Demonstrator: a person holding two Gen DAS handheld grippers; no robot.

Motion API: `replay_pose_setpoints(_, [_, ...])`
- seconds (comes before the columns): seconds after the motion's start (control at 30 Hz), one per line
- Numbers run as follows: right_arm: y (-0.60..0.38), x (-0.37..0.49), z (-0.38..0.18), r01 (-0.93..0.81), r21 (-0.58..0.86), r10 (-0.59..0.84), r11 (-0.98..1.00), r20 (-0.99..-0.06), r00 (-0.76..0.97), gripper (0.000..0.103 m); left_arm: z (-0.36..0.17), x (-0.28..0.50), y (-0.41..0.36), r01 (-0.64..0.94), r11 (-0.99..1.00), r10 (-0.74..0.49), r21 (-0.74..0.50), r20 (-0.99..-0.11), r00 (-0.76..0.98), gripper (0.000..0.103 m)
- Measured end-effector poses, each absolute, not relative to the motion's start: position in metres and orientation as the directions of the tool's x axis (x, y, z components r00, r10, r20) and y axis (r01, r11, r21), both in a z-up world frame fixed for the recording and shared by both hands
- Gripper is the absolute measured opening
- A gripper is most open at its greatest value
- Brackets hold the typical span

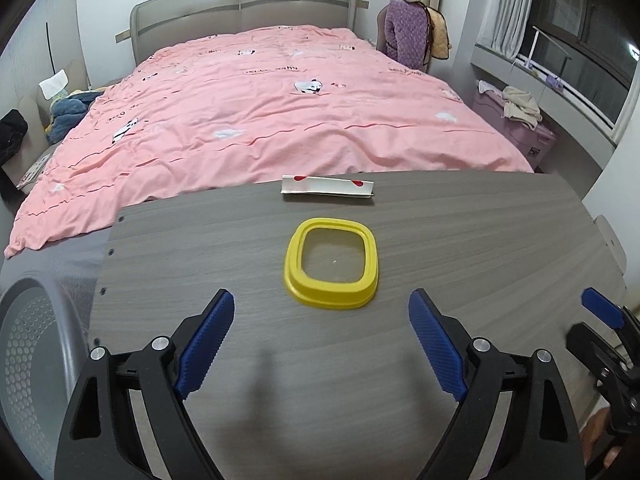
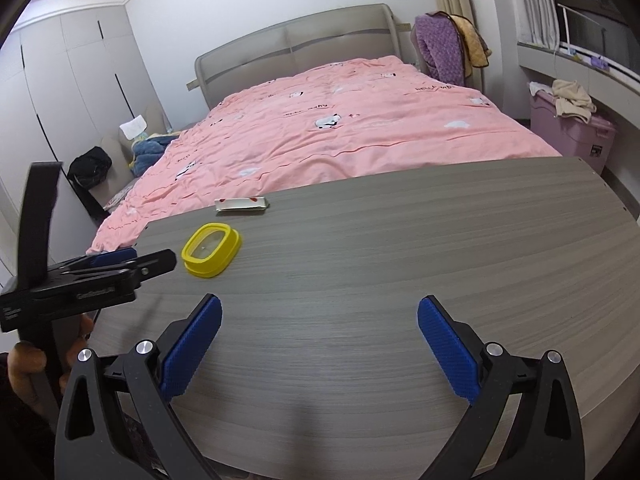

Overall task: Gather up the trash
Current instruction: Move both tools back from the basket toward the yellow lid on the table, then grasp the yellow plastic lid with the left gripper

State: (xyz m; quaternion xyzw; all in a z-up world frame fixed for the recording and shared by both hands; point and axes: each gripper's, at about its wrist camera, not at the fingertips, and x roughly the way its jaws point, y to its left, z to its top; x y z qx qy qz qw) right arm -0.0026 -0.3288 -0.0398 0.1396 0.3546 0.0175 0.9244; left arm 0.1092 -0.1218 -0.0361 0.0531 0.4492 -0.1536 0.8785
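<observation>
Grippers (image 1: 321, 334) (image 2: 319, 342) tilted over table (image 1: 460, 240)

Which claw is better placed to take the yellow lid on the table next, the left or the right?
Probably left. The yellow lid lies straight ahead of the open left claw; from the right claw it sits far off to the side.

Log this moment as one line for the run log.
left gripper: open, empty, facing yellow lid | right gripper: open, empty | white wrapper: far table edge
</observation>
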Motion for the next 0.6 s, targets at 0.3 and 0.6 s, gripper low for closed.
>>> replay_pose_setpoints(0.3, [-0.343, -0.005, -0.043, 0.078, 0.297, 0.14, 0.952, -0.647, 0.749, 0.097, -0.059, 0.134, -0.144, 0.319, 0.948, -0.182, -0.008, -0.835, 0.52, 0.085])
replay_pose_setpoints(0.6, [-0.351, -0.005, -0.049, 0.08, 0.337, 0.169, 0.938, -0.647, 0.743, 0.097, -0.069, 0.147, -0.155, 0.322, 0.946, -0.152, 0.03, -0.838, 0.524, 0.085])
